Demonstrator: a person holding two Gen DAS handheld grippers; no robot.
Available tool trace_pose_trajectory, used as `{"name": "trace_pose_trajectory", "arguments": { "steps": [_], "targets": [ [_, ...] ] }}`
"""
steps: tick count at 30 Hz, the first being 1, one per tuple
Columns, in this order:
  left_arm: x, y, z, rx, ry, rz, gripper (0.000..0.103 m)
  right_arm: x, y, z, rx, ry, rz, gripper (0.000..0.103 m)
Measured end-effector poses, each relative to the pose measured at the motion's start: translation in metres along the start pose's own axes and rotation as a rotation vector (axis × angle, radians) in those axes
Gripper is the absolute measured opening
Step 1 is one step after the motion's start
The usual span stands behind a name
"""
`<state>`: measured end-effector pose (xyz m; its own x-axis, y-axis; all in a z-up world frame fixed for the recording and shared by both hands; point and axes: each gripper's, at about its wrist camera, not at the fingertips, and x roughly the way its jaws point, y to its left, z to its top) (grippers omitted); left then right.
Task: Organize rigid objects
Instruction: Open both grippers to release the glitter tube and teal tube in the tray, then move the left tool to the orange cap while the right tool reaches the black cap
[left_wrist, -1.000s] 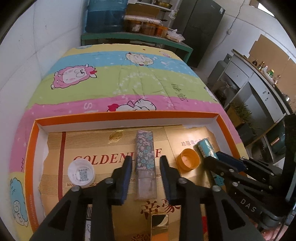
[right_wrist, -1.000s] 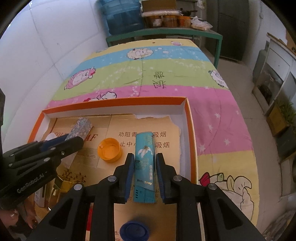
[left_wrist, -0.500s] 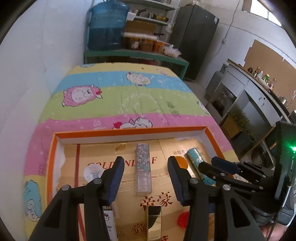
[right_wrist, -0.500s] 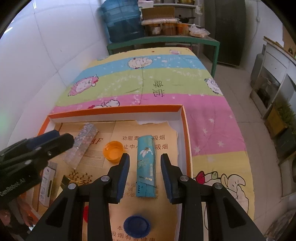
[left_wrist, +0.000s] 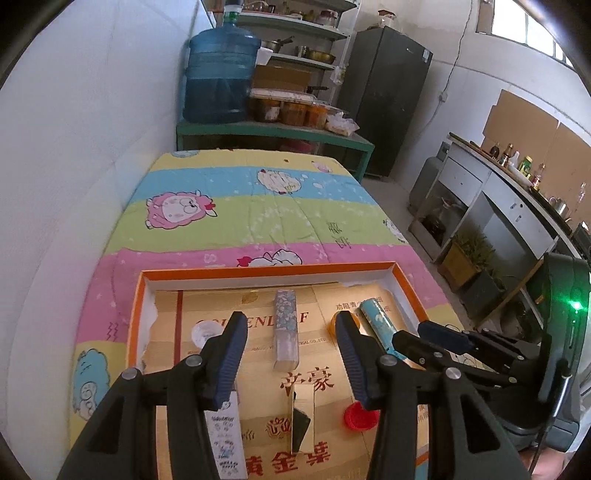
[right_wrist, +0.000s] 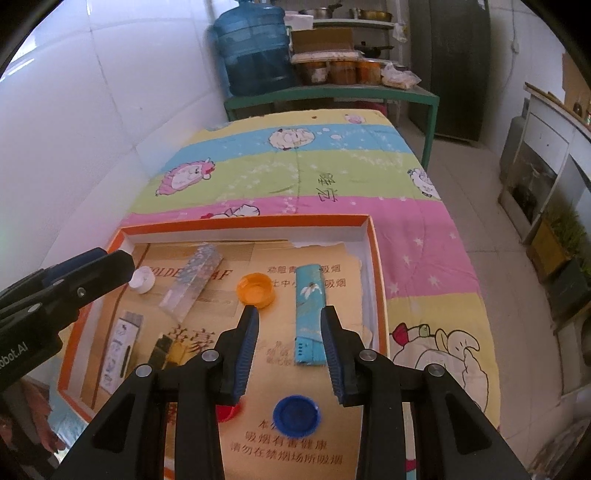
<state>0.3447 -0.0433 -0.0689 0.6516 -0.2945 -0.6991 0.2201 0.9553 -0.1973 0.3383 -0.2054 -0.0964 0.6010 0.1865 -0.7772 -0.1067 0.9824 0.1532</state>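
An orange-rimmed box (left_wrist: 266, 268) (right_wrist: 376, 258) lies on the bed and holds small items on a gold cardboard liner. A floral stick (left_wrist: 285, 328) (right_wrist: 192, 282) lies in the middle. A teal tube (left_wrist: 378, 326) (right_wrist: 309, 314) lies at the right. An orange cap (right_wrist: 255, 290) (left_wrist: 334, 323), a white cap (left_wrist: 201, 334) (right_wrist: 142, 278), a red cap (left_wrist: 356, 415) (right_wrist: 225, 411) and a blue cap (right_wrist: 295, 415) lie loose. My left gripper (left_wrist: 291, 354) is open and empty above the floral stick. My right gripper (right_wrist: 290, 343) is open and empty above the teal tube.
A white patterned box (left_wrist: 225, 435) (right_wrist: 118, 350) and a gold box (left_wrist: 301, 421) (right_wrist: 166, 349) lie near the box's front. The striped cartoon bedsheet (left_wrist: 258, 206) stretches behind. A white wall runs along the left. A green shelf with a water jug (left_wrist: 219, 74) stands beyond the bed.
Both grippers have opened, let go of the floral stick and the teal tube, and pulled up and back. Both items stay lying in the box.
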Motion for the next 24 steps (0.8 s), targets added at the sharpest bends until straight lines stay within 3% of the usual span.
{"name": "trace_pose_trajectory", "arguments": {
  "steps": [24],
  "targets": [
    [-0.079, -0.014, -0.043, 0.053, -0.097, 0.073, 0.050, -0.079, 0.038, -0.046, -0.030, -0.116, 0.014, 0.036]
  ]
}}
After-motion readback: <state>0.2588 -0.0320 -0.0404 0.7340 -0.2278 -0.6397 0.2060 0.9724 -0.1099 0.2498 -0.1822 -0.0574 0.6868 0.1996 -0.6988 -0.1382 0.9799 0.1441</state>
